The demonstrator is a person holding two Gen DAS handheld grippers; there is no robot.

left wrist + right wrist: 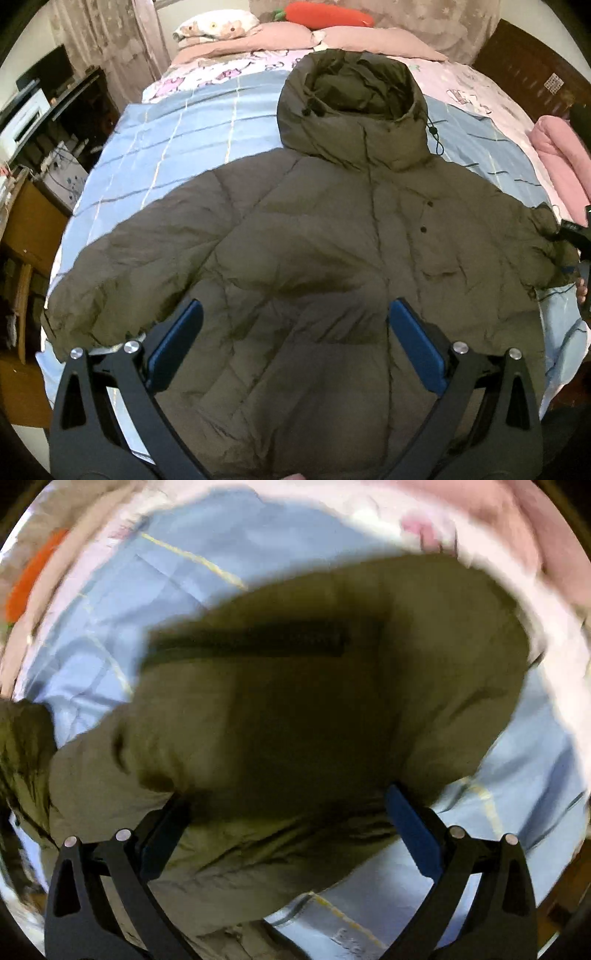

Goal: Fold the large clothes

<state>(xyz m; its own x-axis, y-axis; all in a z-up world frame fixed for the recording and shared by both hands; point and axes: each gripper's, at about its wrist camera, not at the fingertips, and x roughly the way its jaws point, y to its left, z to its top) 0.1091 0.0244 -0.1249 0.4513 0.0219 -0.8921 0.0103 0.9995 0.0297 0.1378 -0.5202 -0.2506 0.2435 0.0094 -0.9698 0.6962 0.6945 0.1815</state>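
An olive-green hooded puffer jacket (314, 236) lies front up on the bed, hood (351, 107) toward the pillows, both sleeves spread out. My left gripper (295, 317) is open and empty, hovering over the jacket's lower middle. My right gripper (291, 805) is open, its fingers low over the jacket's right sleeve (314, 686); the view is blurred and I cannot tell whether the pads touch the cloth. The right gripper also shows at the far right edge of the left wrist view (578, 240), by the sleeve cuff.
The jacket rests on a light blue checked cover (177, 140) over a pink patterned sheet. Pillows and an orange carrot plush (328, 14) lie at the headboard. A pink folded blanket (561, 158) lies at the right. A desk with clutter (40, 122) stands at the left.
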